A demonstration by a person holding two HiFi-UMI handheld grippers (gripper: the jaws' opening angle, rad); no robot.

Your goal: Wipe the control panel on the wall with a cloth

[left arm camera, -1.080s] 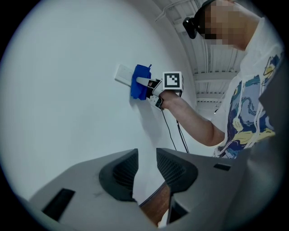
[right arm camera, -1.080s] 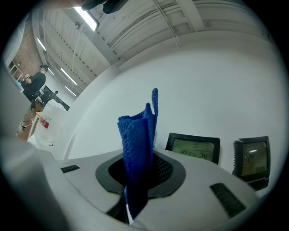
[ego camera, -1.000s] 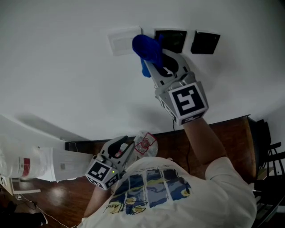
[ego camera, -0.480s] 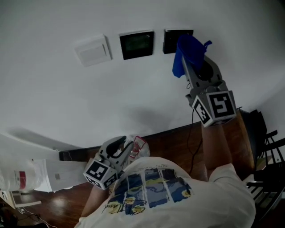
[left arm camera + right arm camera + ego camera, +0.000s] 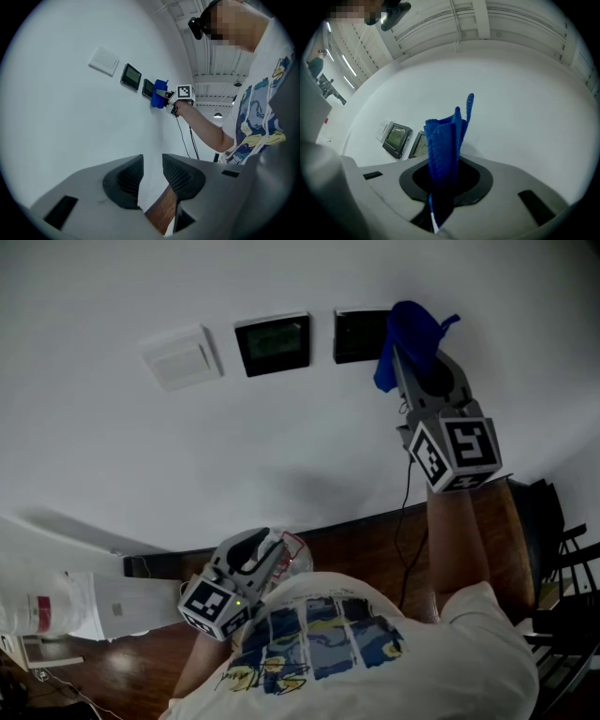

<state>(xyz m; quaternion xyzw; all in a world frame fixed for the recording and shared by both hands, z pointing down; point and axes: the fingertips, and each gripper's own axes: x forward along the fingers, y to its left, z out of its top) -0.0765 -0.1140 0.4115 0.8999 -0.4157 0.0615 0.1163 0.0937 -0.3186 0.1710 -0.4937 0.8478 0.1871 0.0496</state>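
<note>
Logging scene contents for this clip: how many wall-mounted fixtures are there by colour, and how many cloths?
Dark panels: 2
White plate: 1
Blue cloth: 1
Total: 4

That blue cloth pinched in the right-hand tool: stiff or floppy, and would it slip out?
Probably floppy: the blue cloth bunches into folds above the right gripper, one corner sticking up loosely. It looks light, held by a single pinch. Its ribbed weave seems grippy, so slipping looks unlikely.
</note>
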